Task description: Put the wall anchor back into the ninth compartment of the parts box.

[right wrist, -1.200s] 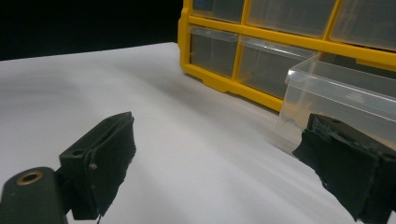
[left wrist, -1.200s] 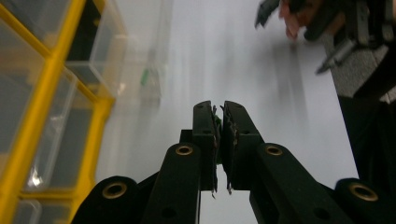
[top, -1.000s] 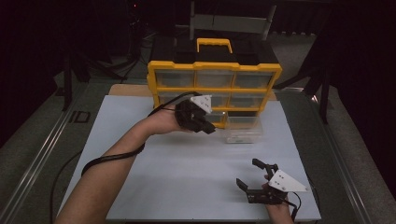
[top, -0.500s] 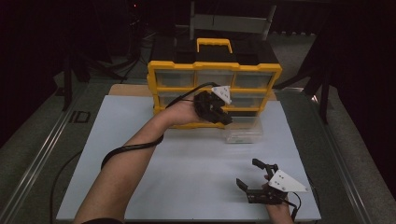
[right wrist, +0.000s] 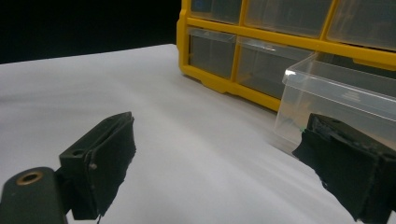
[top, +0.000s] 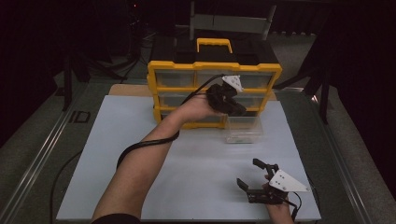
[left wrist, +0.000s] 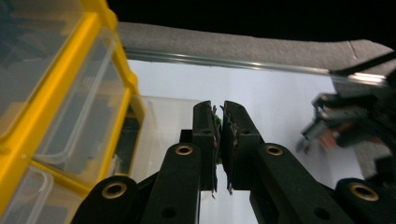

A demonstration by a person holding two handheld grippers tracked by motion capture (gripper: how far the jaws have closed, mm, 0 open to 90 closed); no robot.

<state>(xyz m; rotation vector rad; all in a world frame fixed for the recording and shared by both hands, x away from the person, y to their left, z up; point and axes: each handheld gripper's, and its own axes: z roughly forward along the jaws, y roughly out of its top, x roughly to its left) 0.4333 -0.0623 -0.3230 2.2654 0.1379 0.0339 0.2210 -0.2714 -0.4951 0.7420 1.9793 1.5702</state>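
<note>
A yellow drawer organizer point(top: 215, 70) stands at the back of the white table. One clear drawer point(top: 243, 128) is pulled out and sits on the table in front of its lower right corner. My left gripper point(top: 239, 110) hovers just above that drawer's back edge, against the organizer's face. In the left gripper view the left gripper point(left wrist: 219, 111) is shut on a small green thing point(left wrist: 217, 125), above the clear drawer point(left wrist: 163, 121). Near the table's front right my right gripper point(top: 251, 172) rests open, with nothing between its jaws point(right wrist: 219, 133); the clear drawer point(right wrist: 345, 93) lies ahead of it.
The organizer point(right wrist: 261, 39) has a yellow handle point(top: 214, 44) on top and several clear drawers pushed in. A black cable point(top: 140, 147) trails from the left gripper over the forearm. The white table mat point(top: 107, 154) ends at metal rails on both sides.
My left hand has moved right and a little up along the organizer's front, from its middle to above the pulled-out drawer, jaws staying shut. The right gripper has kept still.
</note>
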